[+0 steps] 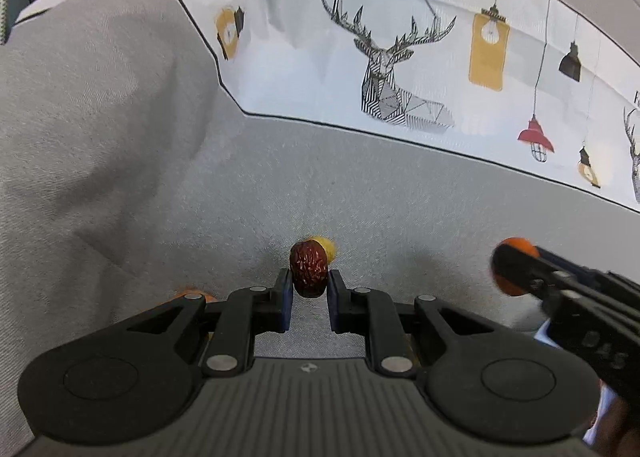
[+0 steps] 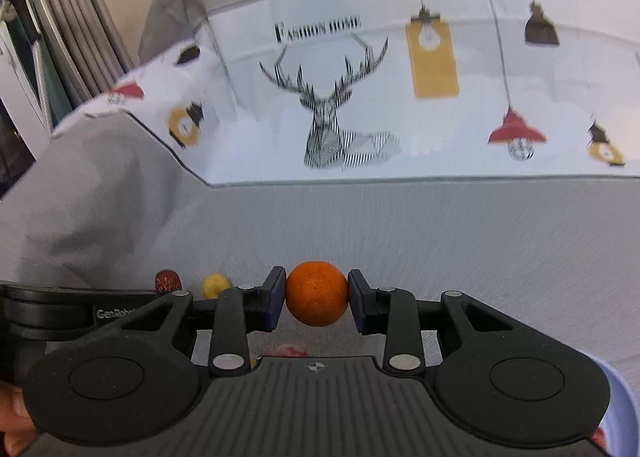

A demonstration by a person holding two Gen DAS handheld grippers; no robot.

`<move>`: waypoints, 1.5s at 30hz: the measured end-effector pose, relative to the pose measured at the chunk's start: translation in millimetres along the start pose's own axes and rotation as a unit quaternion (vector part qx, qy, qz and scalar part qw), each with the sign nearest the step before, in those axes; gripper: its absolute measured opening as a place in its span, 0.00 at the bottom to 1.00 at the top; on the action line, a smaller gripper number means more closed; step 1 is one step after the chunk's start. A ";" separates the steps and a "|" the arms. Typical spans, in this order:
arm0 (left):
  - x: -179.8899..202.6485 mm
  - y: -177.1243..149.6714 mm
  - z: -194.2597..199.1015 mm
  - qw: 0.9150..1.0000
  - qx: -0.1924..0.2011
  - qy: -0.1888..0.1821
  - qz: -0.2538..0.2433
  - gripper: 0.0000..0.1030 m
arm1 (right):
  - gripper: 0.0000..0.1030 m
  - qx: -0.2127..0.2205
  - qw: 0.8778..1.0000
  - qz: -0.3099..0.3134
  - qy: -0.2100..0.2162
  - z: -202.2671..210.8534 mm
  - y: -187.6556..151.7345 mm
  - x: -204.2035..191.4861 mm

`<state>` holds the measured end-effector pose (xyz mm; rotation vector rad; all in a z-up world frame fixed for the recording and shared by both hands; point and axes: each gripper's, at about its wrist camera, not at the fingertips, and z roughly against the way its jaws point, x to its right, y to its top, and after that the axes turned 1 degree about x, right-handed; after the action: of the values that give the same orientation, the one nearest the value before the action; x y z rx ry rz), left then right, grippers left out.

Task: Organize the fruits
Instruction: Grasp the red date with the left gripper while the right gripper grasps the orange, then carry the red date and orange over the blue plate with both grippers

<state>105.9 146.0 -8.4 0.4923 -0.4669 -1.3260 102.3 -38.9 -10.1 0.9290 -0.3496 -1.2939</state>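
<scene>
My left gripper is shut on a wrinkled dark red date and holds it above the grey cloth. A small yellow fruit lies just behind the date. My right gripper is shut on a round orange. In the left wrist view the right gripper comes in from the right with the orange. In the right wrist view the date and the yellow fruit show at the left, past the left gripper's body.
A grey cloth covers the surface, with a white printed sheet with deer and lamps behind. An orange fruit peeks out under the left gripper. A reddish fruit lies under the right gripper. A pale blue rim shows at lower right.
</scene>
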 end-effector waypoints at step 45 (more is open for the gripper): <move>109.4 -37.1 44.6 0.968 0.059 -0.165 -0.179 0.19 | 0.34 -0.030 0.994 -0.028 -0.105 135.9 -49.1 116.8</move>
<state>70.4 28.9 10.5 0.4701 -0.7615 -1.7471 8.8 -198.7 4.7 0.7586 -0.4492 -1.4508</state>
